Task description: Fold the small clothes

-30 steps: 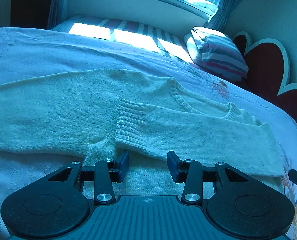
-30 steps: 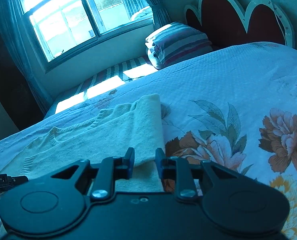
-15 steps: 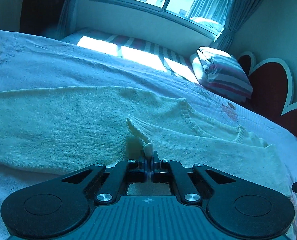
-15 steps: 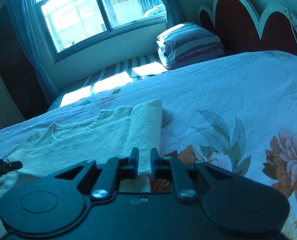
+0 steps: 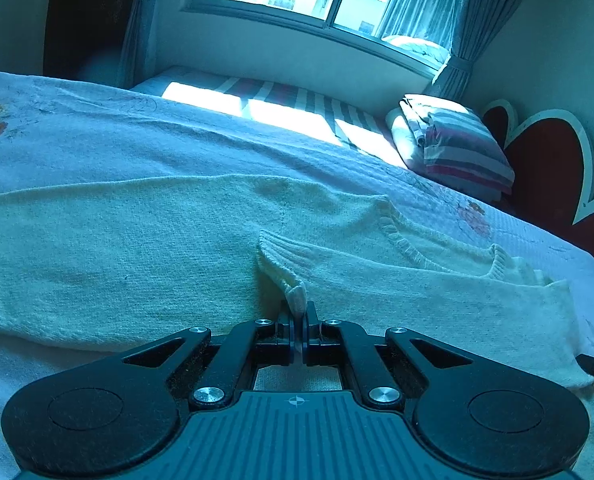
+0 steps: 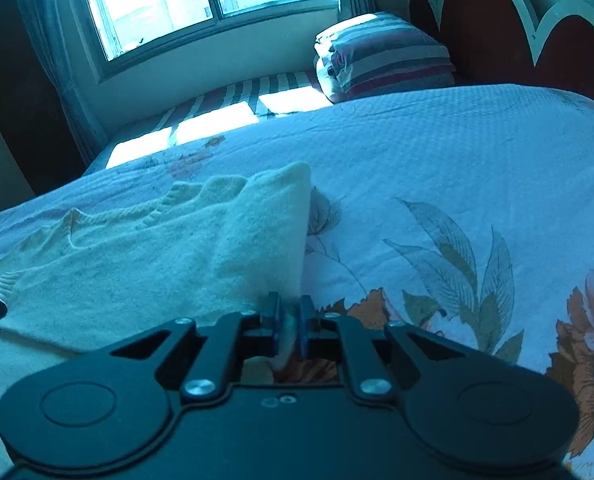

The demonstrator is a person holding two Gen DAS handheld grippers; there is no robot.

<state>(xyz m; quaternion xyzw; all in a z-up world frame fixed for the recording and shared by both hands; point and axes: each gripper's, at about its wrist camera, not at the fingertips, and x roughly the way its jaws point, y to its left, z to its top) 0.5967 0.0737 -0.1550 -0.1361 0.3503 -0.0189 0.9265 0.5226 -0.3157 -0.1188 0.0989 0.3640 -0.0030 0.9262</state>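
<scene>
Sunlit bedroom, everything tinted blue, with a window (image 5: 325, 4) seen at the back and a bed (image 6: 437, 152) taking up most of both views. So the cream knit sweater (image 5: 137, 248) is laid out flat on the floral bedspread (image 6: 477, 240), and it's used as the landmark for the rest.

At the sweater's near edge, roughly mid-length, the left gripper (image 5: 299, 320) is seen pinched fully together on the ribbed cuff (image 5: 285, 268) of a sleeve that has been folded across the body; a little nub of knit is squeezed up between the jaws. The neckline (image 5: 417, 240) is seen to the right of that cuff.

Further right, at the sweater's right-hand folded edge, the right gripper (image 6: 289, 320) is closed down on the fabric, with the jaws nearly together and a wad of cream knit caught between them. Its jaws have just been closing.

Beyond the sweater, toward the headboard (image 6: 497, 28), a striped folded quilt (image 6: 381, 56) is stacked on a striped sheet (image 5: 297, 96) lit by sun patches under the window.
</scene>
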